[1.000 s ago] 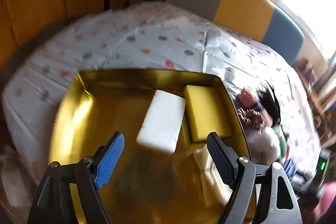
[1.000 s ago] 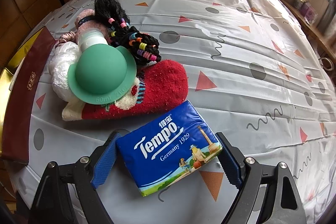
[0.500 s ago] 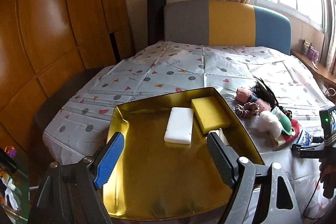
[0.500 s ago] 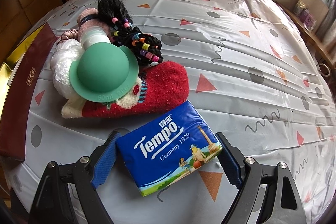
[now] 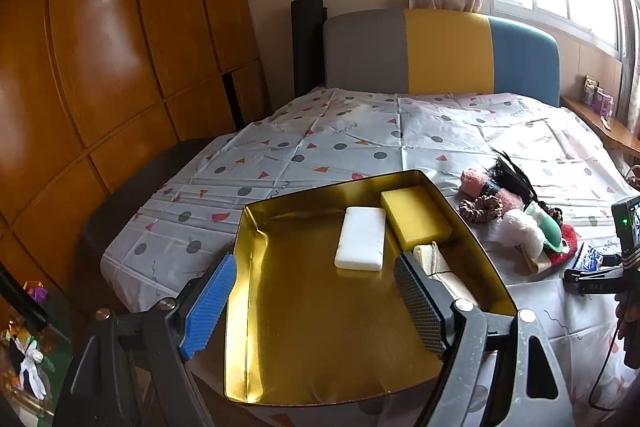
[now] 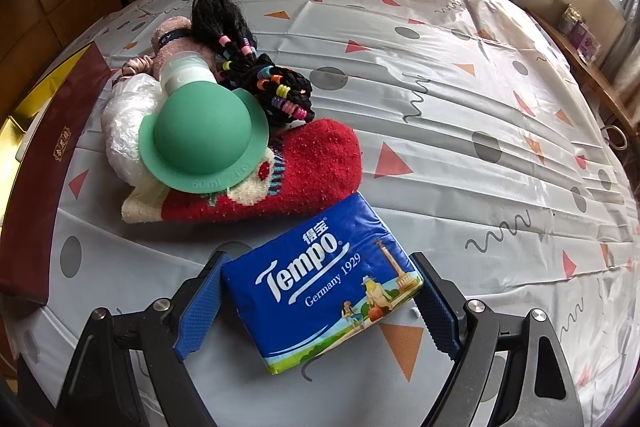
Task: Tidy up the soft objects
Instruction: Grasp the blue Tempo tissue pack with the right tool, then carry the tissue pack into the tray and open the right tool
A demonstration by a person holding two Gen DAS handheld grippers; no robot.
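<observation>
Right claw [image 6: 320, 303] wide, fingers either side of blue tissue pack [image 6: 322, 281], not squeezing it; pack flat on bed [image 6: 460, 99] near front edge. Just past pack: red sock [image 6: 280, 183], green silicone bottle [image 6: 202, 137] on top, black braided hair piece [image 6: 256, 71] behind.

Left claw [image 5: 316, 303] spread apart, empty, above gold tray [image 5: 320, 339] at bed's front left corner. Tray's far right corner has white sponge [image 5: 361, 243], yellow sponge [image 5: 416, 217] side by side.
</observation>
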